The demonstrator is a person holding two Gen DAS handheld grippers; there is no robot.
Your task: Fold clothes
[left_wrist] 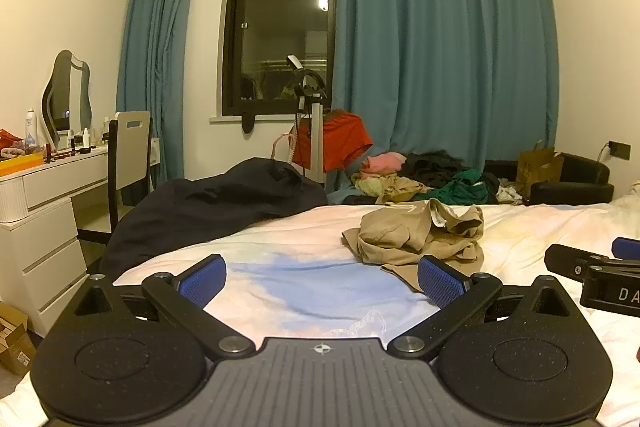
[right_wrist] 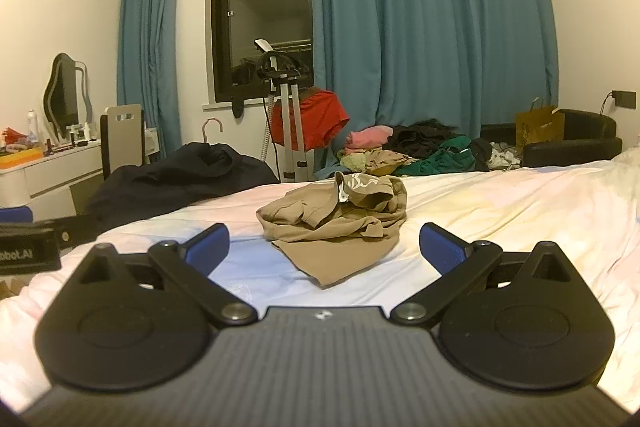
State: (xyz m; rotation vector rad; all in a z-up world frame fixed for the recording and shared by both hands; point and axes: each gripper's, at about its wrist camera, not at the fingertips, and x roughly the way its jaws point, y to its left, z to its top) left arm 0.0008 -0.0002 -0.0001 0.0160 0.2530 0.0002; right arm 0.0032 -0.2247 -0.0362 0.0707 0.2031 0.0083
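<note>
On bed [right_wrist: 500, 211]: crumpled tan garment [right_wrist: 340, 223]; both tools spread, empty.

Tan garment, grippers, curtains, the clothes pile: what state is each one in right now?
Tan garment: crumpled, unfolded, lying on the bed.
Left gripper: open, empty.
Right gripper: open, empty, short of the garment.
Curtains: partly drawn, window exposed.
Dark garment: heaped at the bed edge.
Clothes pile: jumbled, unfolded.
</note>
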